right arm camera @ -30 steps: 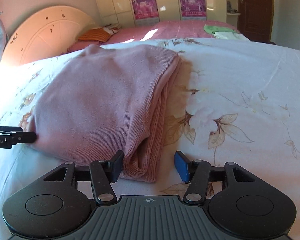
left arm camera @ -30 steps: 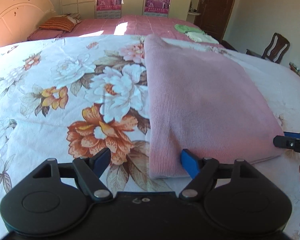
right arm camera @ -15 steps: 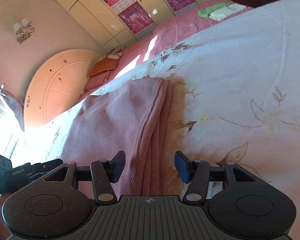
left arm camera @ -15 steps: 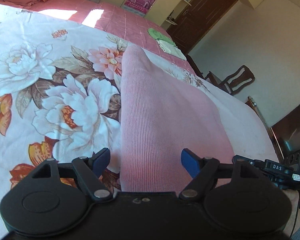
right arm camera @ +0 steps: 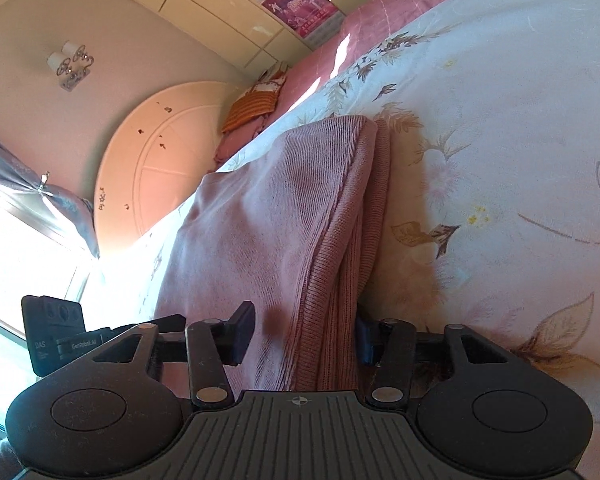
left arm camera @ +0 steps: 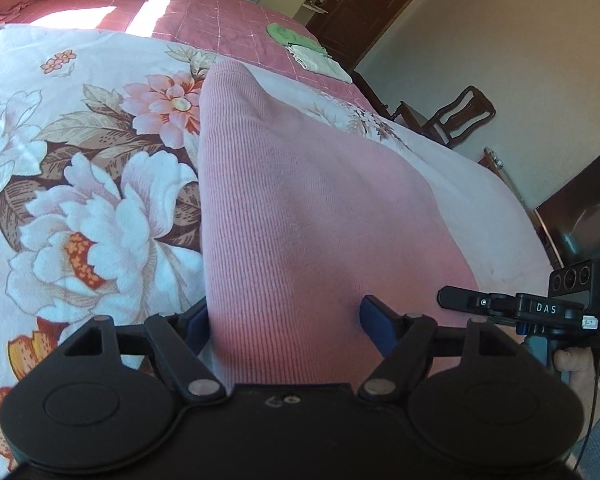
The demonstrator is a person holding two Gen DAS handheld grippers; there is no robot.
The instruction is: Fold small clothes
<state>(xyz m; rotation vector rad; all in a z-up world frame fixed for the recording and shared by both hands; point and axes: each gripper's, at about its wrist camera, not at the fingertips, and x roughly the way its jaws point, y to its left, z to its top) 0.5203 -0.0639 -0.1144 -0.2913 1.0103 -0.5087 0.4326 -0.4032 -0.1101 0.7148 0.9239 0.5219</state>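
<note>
Floral bedsheet (left arm camera: 80,208) fills frame left; pink knit garment (left arm camera: 300,220) centre, both left gripper (left arm camera: 286,320) and right gripper (right arm camera: 300,332) spread around its near edge.

A pink ribbed-knit garment (left arm camera: 300,208), folded in layers, lies on the floral bedspread (left arm camera: 80,168).

Both wrist cams close over pink garment (left arm camera: 300,208), facing headboard (right arm camera: 156,160); garment (right arm camera: 268,216) shared.

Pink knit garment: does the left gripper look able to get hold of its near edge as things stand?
Probably yes: the pink knit garment already lies between the open left gripper's fingers, nothing blocking; the right gripper straddles its other corner.
</note>
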